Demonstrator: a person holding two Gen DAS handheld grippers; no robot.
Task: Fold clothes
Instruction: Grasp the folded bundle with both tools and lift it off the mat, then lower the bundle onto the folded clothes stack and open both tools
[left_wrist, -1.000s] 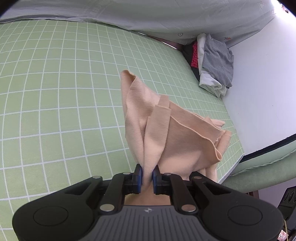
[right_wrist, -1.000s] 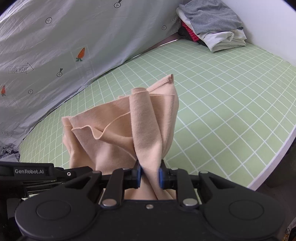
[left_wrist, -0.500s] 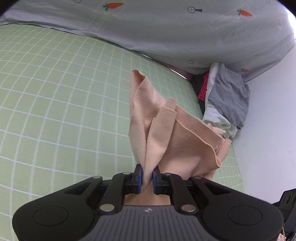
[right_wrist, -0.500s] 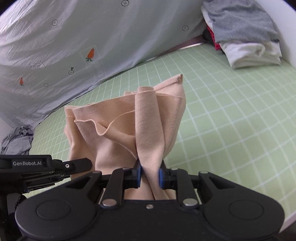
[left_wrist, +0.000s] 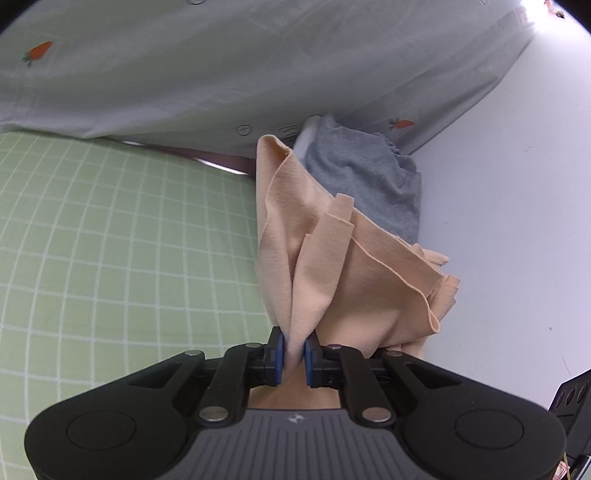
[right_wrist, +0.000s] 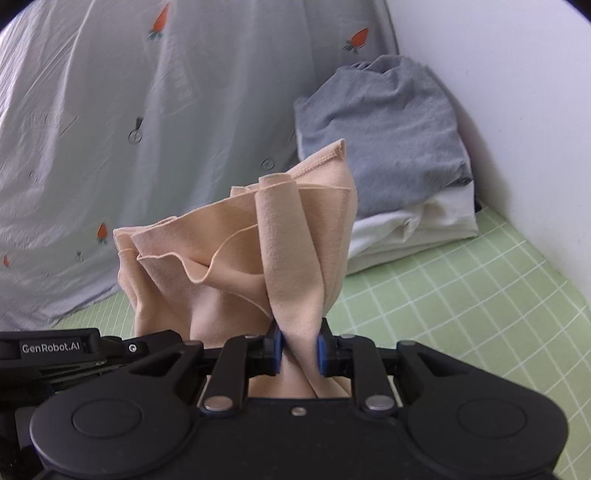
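Nearest in the left wrist view, the left hand-held gripper (left_wrist: 294, 354), a black two-finger tool with blue pads, is closed narrowly on a gathered fold of the peach-coloured soft knit garment (left_wrist: 332, 266). The cloth is pinched between the two pads and rises in loose pleats above them, its hemmed edge curling off to the right side of the picture.

In the right wrist view, the right hand-held gripper (right_wrist: 298, 352), of the same black build, is likewise clamped on another bunch of the peach garment (right_wrist: 266, 251). The fabric fans out above the pads and sags in a wavy fold toward the left of that picture, where part of the other black tool, with white lettering on it, shows at the edge. The garment hangs between the two grippers, lifted off the surface beneath it.

Below and around the garment lies the light green mat with a white grid (left_wrist: 110, 240), which spreads to the left of the garment in the left wrist view and to its lower right in the right wrist view.

Beyond the garment, on the far end of the mat, sits a stack of folded clothes: a grey folded top (right_wrist: 384, 122) on a white folded piece (right_wrist: 417, 225). The stack is against a plain white wall (right_wrist: 517, 110).

Behind the garment and to the left of the stack hangs a pale grey sheet printed with small orange carrots (right_wrist: 110, 110).
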